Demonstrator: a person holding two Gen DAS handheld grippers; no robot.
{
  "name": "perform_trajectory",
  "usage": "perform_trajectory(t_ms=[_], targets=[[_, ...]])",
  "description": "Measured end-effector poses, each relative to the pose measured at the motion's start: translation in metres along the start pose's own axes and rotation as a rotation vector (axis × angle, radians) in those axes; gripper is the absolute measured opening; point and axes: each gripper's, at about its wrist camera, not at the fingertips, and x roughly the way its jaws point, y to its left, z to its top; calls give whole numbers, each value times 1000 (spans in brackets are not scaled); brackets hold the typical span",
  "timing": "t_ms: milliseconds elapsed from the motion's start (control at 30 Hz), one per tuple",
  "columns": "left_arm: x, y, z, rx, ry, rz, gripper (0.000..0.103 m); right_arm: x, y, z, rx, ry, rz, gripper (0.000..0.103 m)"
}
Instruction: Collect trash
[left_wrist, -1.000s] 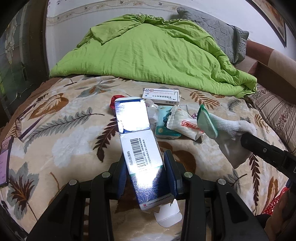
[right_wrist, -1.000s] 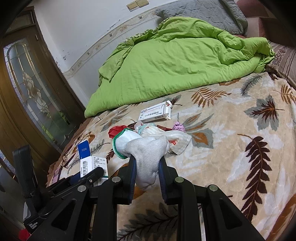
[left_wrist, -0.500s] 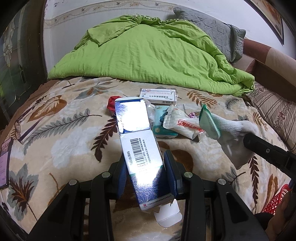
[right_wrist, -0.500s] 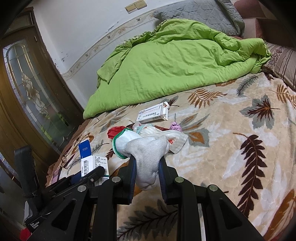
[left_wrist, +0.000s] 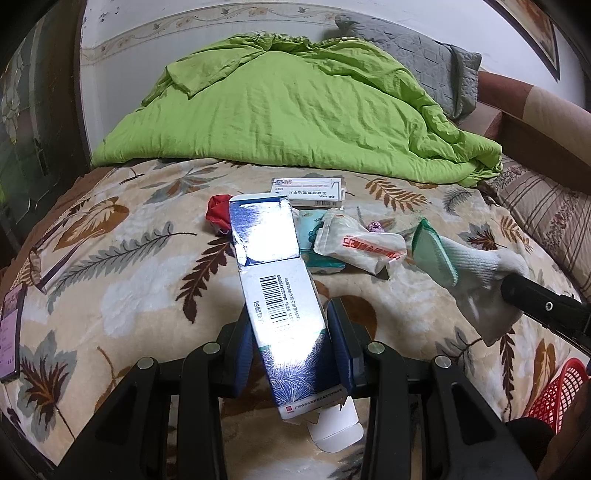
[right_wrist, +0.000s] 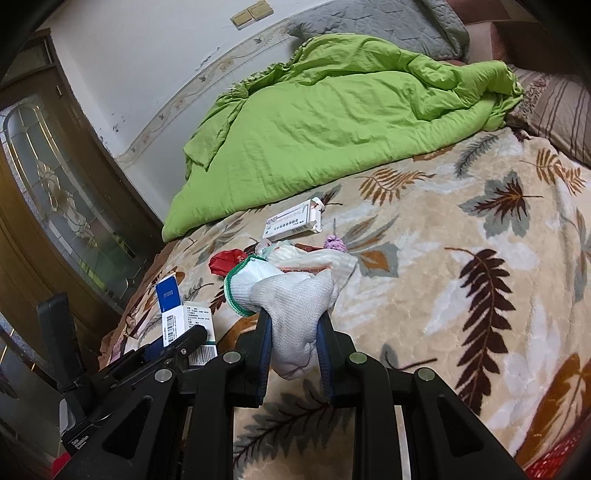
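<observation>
My left gripper (left_wrist: 290, 317) is shut on a long white and blue carton (left_wrist: 275, 280) with a barcode, its top flap open, held above the bed. My right gripper (right_wrist: 295, 321) is shut on a white sock with a green cuff (right_wrist: 284, 291), also seen at the right of the left wrist view (left_wrist: 469, 262). On the leaf-patterned blanket (left_wrist: 110, 266) lie a white medicine box (left_wrist: 308, 190), a red wrapper (left_wrist: 218, 212), a teal packet (left_wrist: 310, 236), a white pouch with red print (left_wrist: 360, 245) and a small purple wad (right_wrist: 334, 243).
A heaped green quilt (left_wrist: 295, 107) and a grey pillow (left_wrist: 417, 48) fill the far side of the bed. A red mesh basket (left_wrist: 557, 395) shows at the lower right. A striped pillow (left_wrist: 543, 206) lies at the right. A purple card (left_wrist: 9, 328) lies at the bed's left edge.
Both grippers have pulled back a little from the trash pile, still holding the carton and the sock. More of the red basket has come into the left wrist view.
</observation>
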Motion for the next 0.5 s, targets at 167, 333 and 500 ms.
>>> perform_trajectory(t_ms=[167, 333, 500], targets=[[-3, -7, -1, 25, -2, -8, 37, -12, -4, -3, 3, -1, -1, 24], [-10, -17, -4, 45, -3, -24, 37, -27, -10, -5, 9, -8, -5, 24], [-21, -31, -6, 71, -8, -41, 37, -44, -18, -7, 31, -16, -2, 24]])
